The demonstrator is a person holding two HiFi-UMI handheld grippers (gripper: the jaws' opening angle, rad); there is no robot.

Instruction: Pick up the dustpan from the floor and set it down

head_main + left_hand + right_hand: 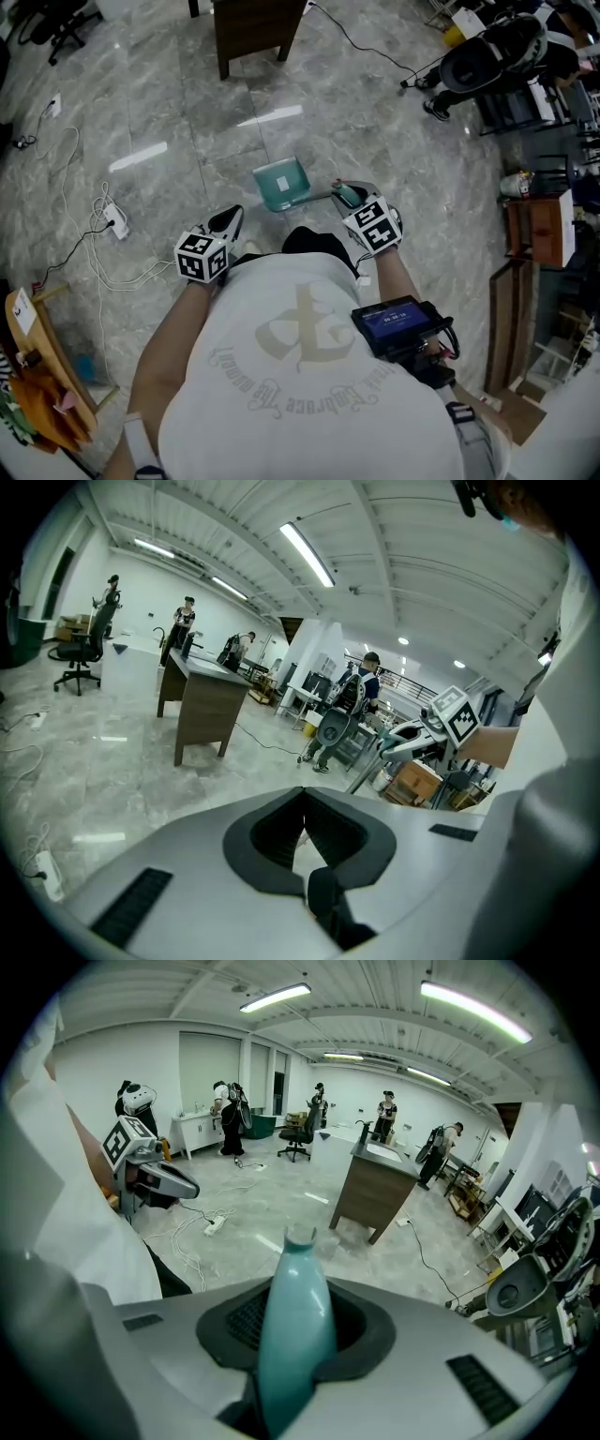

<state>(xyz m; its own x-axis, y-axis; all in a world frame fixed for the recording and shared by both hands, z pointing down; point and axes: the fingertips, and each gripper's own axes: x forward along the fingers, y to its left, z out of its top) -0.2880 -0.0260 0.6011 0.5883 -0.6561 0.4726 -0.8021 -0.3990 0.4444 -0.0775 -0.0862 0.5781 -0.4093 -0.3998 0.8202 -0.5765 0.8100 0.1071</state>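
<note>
Right gripper (345, 193) pinches teal dustpan (281, 184) by its handle; left gripper (229, 221) pressed together, empty.
Handle end hidden between jaws; open floor (187, 103) ahead up to the wooden desk (255, 28).

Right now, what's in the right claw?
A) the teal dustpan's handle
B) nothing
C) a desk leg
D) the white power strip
A: in the right gripper view the right claw is clamped on the teal dustpan handle, and the head view shows the dustpan sticking out in front of that claw.
</note>
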